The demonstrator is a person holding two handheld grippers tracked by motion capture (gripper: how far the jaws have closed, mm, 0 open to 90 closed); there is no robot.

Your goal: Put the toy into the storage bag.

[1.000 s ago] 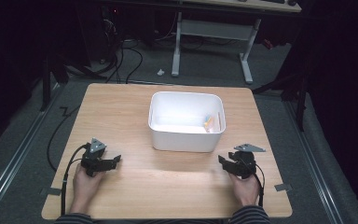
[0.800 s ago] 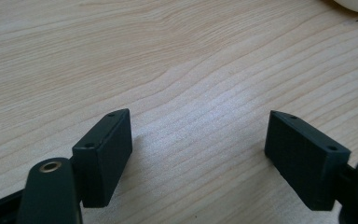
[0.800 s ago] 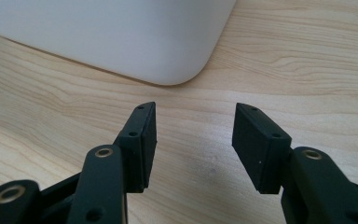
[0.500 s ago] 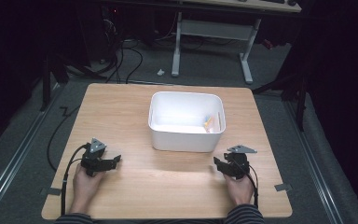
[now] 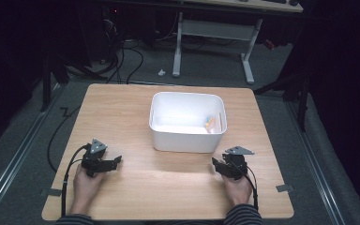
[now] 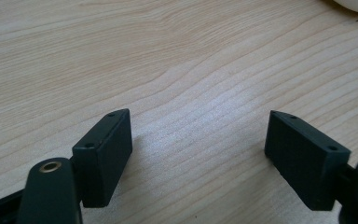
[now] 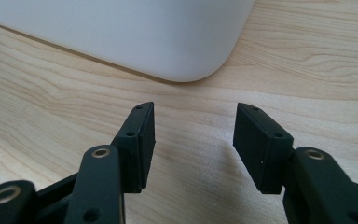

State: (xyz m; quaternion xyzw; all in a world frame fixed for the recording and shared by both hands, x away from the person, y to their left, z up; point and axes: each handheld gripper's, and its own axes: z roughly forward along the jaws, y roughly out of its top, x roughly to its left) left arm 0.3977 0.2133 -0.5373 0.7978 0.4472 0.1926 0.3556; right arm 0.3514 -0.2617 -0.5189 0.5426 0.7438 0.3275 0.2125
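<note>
White tub [image 5: 187, 136]: plastic, rounded corners, standing upright at the middle of the table [image 5: 122, 112], a little toward the far side. Inside, against its right wall, a small orange and yellowish item [image 5: 210, 123], too small to identify.

Right tongs [image 5: 219, 165]: near right part of the table, just near of the tub's near right corner and apart from it, held in the person's right hand [image 5: 238, 187]. Jaws spread partway, nothing between them, low over the bare wood; in the right gripper view the tub's rounded corner [image 7: 186, 56] lies just beyond the tips.

Left tongs [image 5: 115, 161]: near left part of the table, well apart from the tub, held in the left hand [image 5: 86, 185]. Jaws spread wide, nothing between them, bare wood beneath.

Table: light wood grain, on a grey floor [image 5: 28, 140].
</note>
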